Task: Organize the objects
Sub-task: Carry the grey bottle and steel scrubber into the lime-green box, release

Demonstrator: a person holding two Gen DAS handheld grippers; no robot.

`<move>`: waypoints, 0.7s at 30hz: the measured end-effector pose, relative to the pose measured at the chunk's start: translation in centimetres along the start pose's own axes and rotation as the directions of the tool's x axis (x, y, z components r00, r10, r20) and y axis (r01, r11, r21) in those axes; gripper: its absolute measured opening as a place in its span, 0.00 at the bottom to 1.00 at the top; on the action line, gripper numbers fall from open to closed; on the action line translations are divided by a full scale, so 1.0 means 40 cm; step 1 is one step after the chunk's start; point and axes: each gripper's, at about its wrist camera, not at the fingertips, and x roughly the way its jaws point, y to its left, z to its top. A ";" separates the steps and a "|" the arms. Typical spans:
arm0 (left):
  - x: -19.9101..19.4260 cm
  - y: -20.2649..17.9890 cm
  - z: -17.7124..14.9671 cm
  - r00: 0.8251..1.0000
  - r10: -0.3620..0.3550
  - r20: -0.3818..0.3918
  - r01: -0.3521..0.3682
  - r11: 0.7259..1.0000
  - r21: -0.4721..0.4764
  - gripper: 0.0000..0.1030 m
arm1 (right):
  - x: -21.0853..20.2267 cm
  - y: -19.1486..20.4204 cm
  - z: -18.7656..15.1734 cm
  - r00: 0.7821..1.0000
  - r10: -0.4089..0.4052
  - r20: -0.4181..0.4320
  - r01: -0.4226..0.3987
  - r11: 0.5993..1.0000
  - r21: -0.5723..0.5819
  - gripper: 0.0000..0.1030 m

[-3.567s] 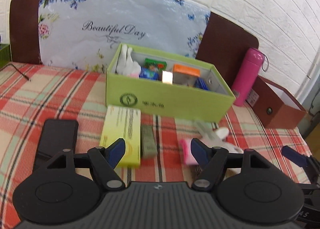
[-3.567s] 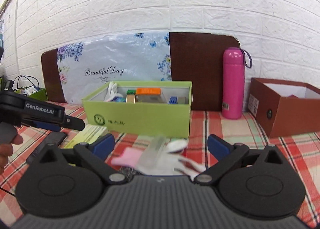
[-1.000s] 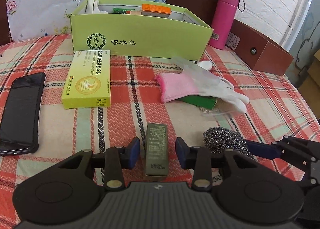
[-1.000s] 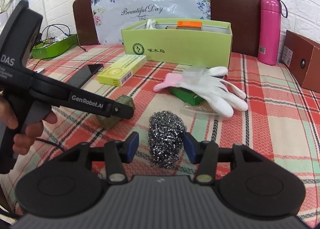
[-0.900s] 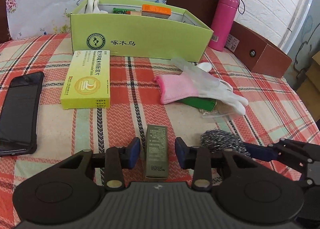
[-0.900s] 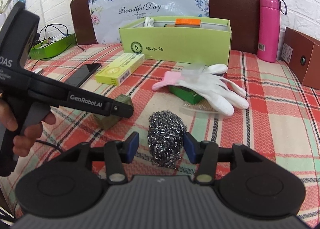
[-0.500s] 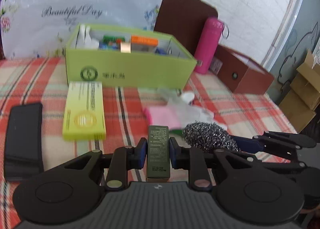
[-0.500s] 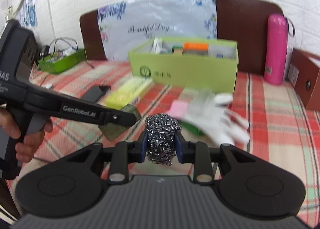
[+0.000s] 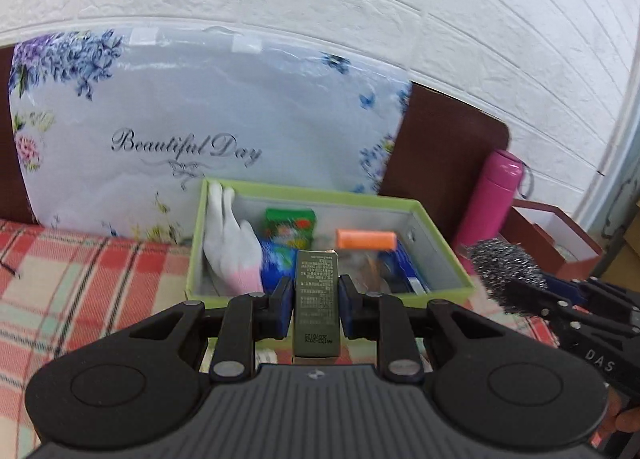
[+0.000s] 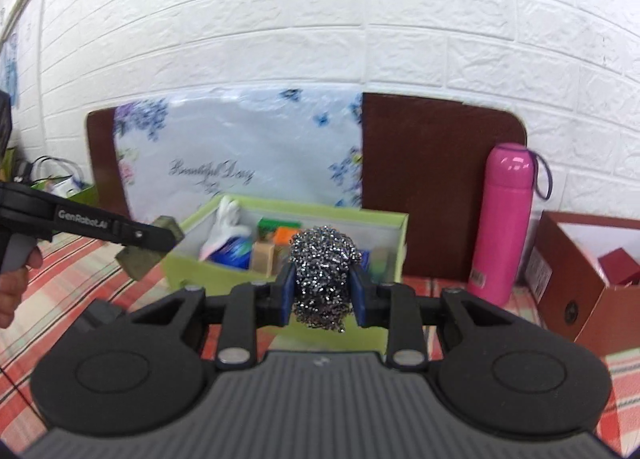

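Left wrist view: the left gripper [image 9: 316, 305] is clamped on a small olive box [image 9: 316, 299], held up before the green box [image 9: 440, 291]. Right gripper [image 10: 322, 287] squeezes a steel scrubber [image 10: 324, 271] just short of that green box.

You have the olive-green carton [image 9: 317, 295] clamped lengthwise, raised before the open lime-green box [image 9: 436, 221]. Your steel-wool scourer [image 10: 323, 273], a shiny tangled ball, is pinched too. The box already holds a white glove [image 9: 230, 237] at its left end.
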 end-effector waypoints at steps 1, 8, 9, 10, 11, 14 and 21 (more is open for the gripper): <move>0.019 0.009 0.015 1.000 0.006 -0.002 -0.006 1.000 -0.002 0.23 | 0.020 -0.008 0.010 1.000 -0.015 0.009 0.015 1.000 -0.002 0.27; 0.132 0.063 0.076 1.000 0.028 0.003 -0.028 0.999 -0.035 0.23 | 0.175 -0.026 0.027 0.993 -0.112 0.035 0.114 0.991 -0.065 0.27; 0.148 0.068 0.081 1.000 0.030 0.002 -0.030 0.999 -0.038 0.23 | 0.195 -0.026 0.025 0.992 -0.120 0.038 0.123 0.990 -0.071 0.27; 0.163 0.072 0.086 0.999 0.032 0.000 -0.032 0.999 -0.038 0.23 | 0.216 -0.025 0.023 0.991 -0.130 0.040 0.133 0.988 -0.076 0.27; 0.179 0.075 0.089 0.999 0.036 -0.002 -0.036 0.999 -0.039 0.23 | 0.238 -0.021 0.022 0.990 -0.138 0.035 0.140 0.987 -0.081 0.27; 0.221 0.079 0.087 0.999 0.053 -0.005 -0.054 0.998 -0.024 0.31 | 0.299 -0.010 0.009 0.993 -0.116 -0.008 0.114 0.987 -0.109 0.31; 0.217 0.099 0.035 0.996 0.090 -0.022 -0.091 0.995 -0.046 0.68 | 0.280 0.013 -0.044 0.993 -0.113 -0.015 0.110 0.983 -0.145 0.76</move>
